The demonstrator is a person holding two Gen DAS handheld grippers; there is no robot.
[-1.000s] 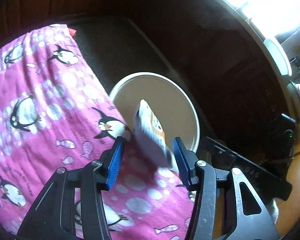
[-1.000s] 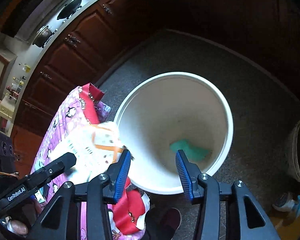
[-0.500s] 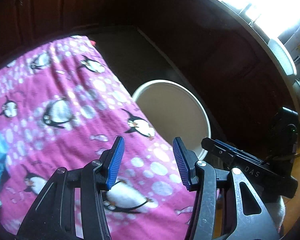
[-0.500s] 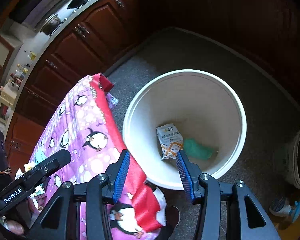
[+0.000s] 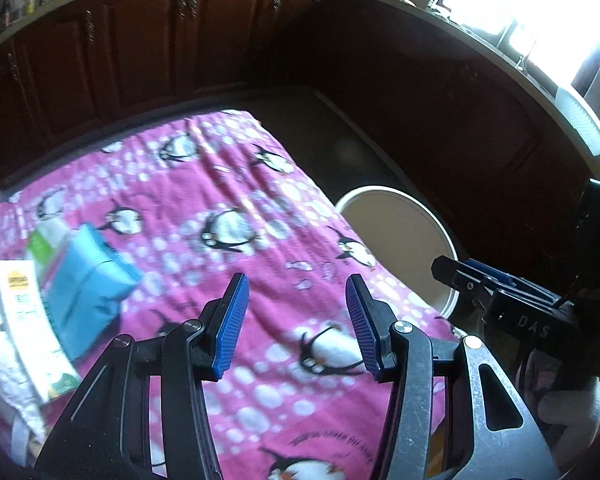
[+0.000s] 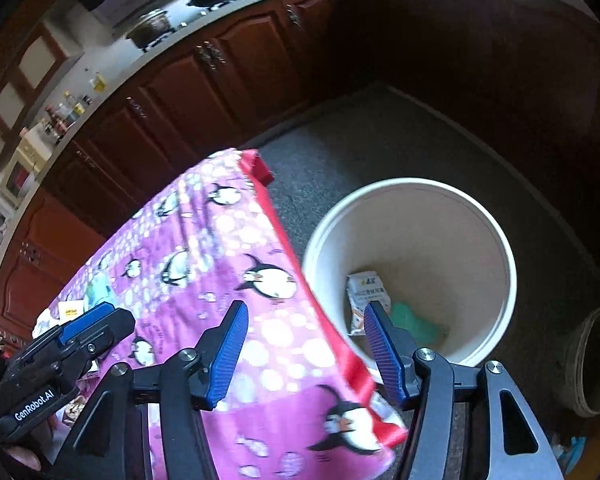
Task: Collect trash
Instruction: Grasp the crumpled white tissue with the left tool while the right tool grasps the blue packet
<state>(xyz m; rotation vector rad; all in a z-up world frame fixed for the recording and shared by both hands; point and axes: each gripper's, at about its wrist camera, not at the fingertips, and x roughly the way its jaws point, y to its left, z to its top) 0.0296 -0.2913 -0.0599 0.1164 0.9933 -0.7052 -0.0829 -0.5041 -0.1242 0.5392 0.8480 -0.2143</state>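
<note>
Now the white packet (image 6: 367, 294) lies at the bottom of the cream bucket (image 6: 496, 240), leaning on the wall beside a green scrap (image 6: 414, 326); a second ago it was caught between the blue pads of the left gripper (image 5: 292, 322) over the bucket's mouth. That gripper now carries nothing; its jaws stand apart at the same gap as before, with only the penguin-print cloth (image 5: 228, 184) showing between them. The right gripper (image 6: 304, 350) is empty as well, and its jaws have just been opening, wider than half a second ago, with the cloth's red edge and the bucket rim seen through the gap. Both views have pulled back and risen: the bucket (image 5: 400, 232) has shrunk toward the right in the left wrist view, while more of the cloth and the dark wood cabinets (image 5: 140, 40) has come in. Both grippers point steeply down and forward, the left over the cloth, the right over its edge by the bucket. At the left of the cloth the remaining trash appears: a blue pouch (image 5: 86, 292), a white-and-green carton (image 5: 32, 320) and something silvery (image 5: 4, 376); all are blurred and partly cut off by the frame edge, so their print cannot be read. In the right wrist view they are mostly hidden behind the left gripper's body.
</note>
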